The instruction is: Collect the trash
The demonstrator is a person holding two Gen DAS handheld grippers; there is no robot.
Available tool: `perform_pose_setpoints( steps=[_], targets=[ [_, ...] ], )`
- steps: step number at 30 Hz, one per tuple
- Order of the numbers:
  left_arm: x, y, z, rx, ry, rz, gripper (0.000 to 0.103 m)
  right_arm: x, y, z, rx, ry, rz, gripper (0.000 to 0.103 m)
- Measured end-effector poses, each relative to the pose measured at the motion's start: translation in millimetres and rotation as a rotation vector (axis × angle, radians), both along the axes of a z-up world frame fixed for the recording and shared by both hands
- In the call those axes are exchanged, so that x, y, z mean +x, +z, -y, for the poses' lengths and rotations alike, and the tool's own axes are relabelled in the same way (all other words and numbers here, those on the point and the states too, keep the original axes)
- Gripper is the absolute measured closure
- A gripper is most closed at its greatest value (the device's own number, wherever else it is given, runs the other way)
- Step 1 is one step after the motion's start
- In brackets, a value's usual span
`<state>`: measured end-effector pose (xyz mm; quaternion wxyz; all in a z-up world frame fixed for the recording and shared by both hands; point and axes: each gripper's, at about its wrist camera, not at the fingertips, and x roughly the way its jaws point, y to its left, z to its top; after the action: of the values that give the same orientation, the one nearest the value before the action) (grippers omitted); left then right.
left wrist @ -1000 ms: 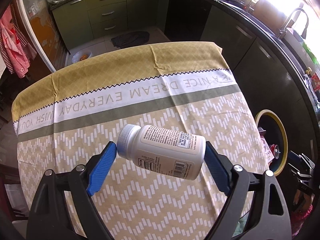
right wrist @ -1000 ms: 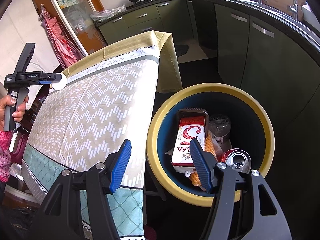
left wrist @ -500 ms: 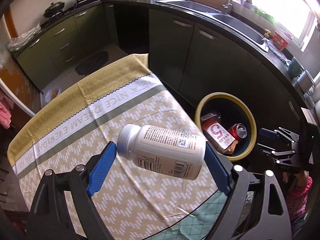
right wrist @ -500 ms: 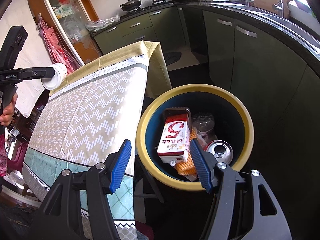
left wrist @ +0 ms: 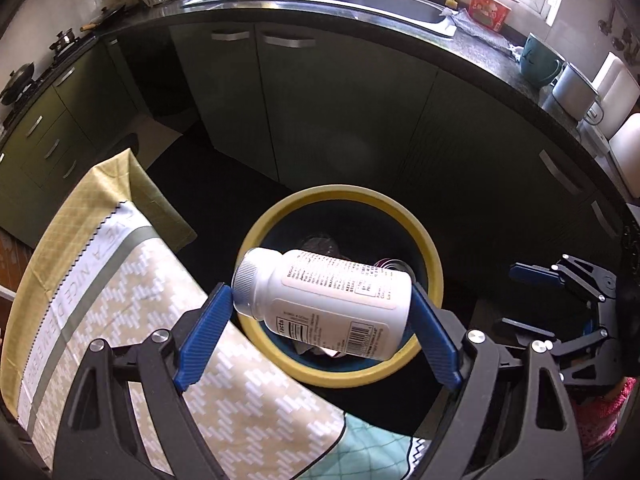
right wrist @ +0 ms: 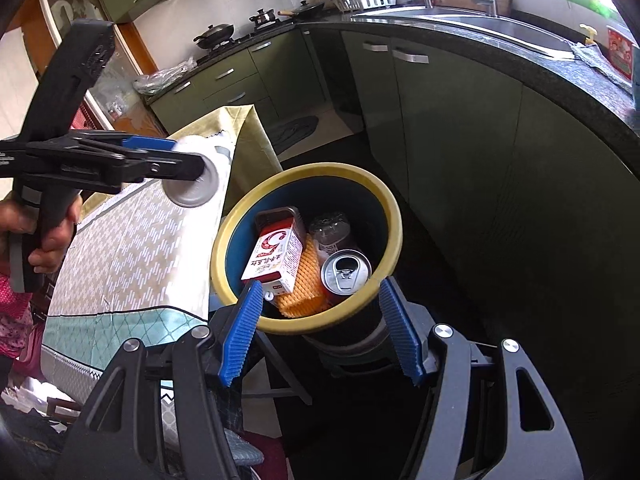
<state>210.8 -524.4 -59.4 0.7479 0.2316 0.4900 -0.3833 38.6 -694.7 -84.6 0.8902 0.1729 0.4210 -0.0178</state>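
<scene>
Over the last second the left gripper (left wrist: 320, 320) has swung the white pill bottle (left wrist: 324, 300) off the tablecloth-covered table (left wrist: 120, 320) and now holds it over the mouth of the yellow-rimmed trash bin (left wrist: 434, 276), so only the release seems left. Its jaws clamp the bottle end to end: it lies sideways, ribbed cap left, printed label and barcode up. The right gripper (right wrist: 320, 328) hangs gaping and empty at the bin's near rim, above the milk carton (right wrist: 274, 258) and soda can (right wrist: 346, 272) inside.

The white bottle (left wrist: 326, 300) hides most of the bin's (left wrist: 424, 248) contents.
</scene>
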Motion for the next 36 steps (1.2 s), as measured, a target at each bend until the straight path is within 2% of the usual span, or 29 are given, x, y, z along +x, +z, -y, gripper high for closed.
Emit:
perform_pose_setpoints(
  steps=[8,11,13,17,20,24,29,32,36],
  targets=[
    [1,-46,46,0.041,-0.030,0.018,0.019,-19,3,7,-0.003,-0.029,-0.005,0.042],
    [0,-53,43,0.053,-0.031,0.005,0.018,-24,4,4,0.002,-0.030,-0.004,0.041],
    [-4,-47,28,0.044,-0.023,0.018,0.018,-26,4,-2,-0.001,-0.028,-0.003,0.041],
    [-23,-11,-29,-0.046,0.019,0.095,0.018,-28,7,-21,0.009,0.005,0.022,0.041],
    [-43,16,-90,-0.108,0.081,0.190,0.010,-26,11,-42,0.009,0.046,0.045,0.040],
    [-71,39,-179,-0.152,0.210,0.304,0.007,-24,19,-80,0.005,0.106,0.091,0.039],
    [-102,51,-280,-0.162,0.422,0.389,0.007,-26,34,-123,-0.021,0.155,0.156,0.037],
    [-121,52,-332,-0.164,0.549,0.433,0.007,-29,43,-149,-0.071,0.178,0.172,0.030],
    [-148,52,-393,-0.182,0.705,0.438,0.007,-37,56,-181,-0.162,0.188,0.206,0.027]
  ],
)
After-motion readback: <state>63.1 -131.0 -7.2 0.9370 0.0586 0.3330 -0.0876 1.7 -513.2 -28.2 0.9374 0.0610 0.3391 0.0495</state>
